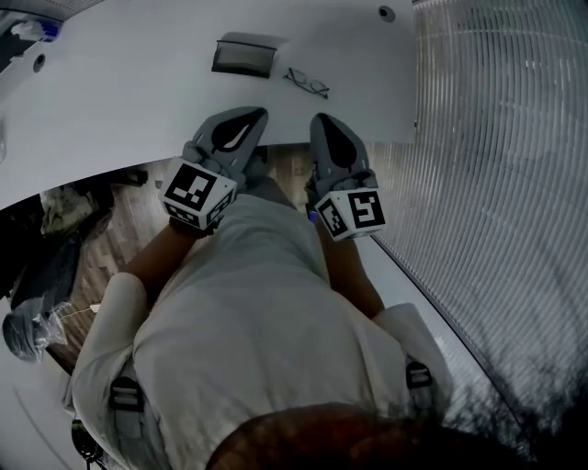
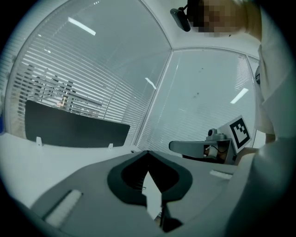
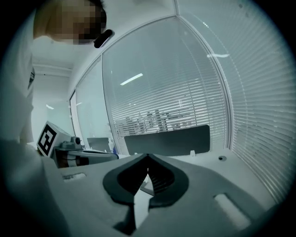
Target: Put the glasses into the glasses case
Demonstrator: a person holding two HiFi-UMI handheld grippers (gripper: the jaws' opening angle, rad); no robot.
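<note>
A dark glasses case [image 1: 243,57] lies open on the white table [image 1: 138,83], towards its far side. The thin-framed glasses [image 1: 307,83] rest on the tabletop just right of the case. My left gripper [image 1: 254,114] hovers at the table's near edge, short of the case, its jaws shut with nothing in them. My right gripper [image 1: 321,119] hangs beside it, short of the glasses, also shut and empty. In the left gripper view the jaws [image 2: 148,152] meet at the tip, and the right gripper's marker cube [image 2: 240,131] shows to the right. The right gripper view shows closed jaws [image 3: 148,155].
A glass wall with horizontal blinds [image 1: 496,184] runs along the table's right side. A dark divider panel [image 3: 166,139] stands at the table's far edge. A round cable hole [image 1: 387,14] sits at the far right corner. Bags [image 1: 41,275] lie on the wooden floor at left.
</note>
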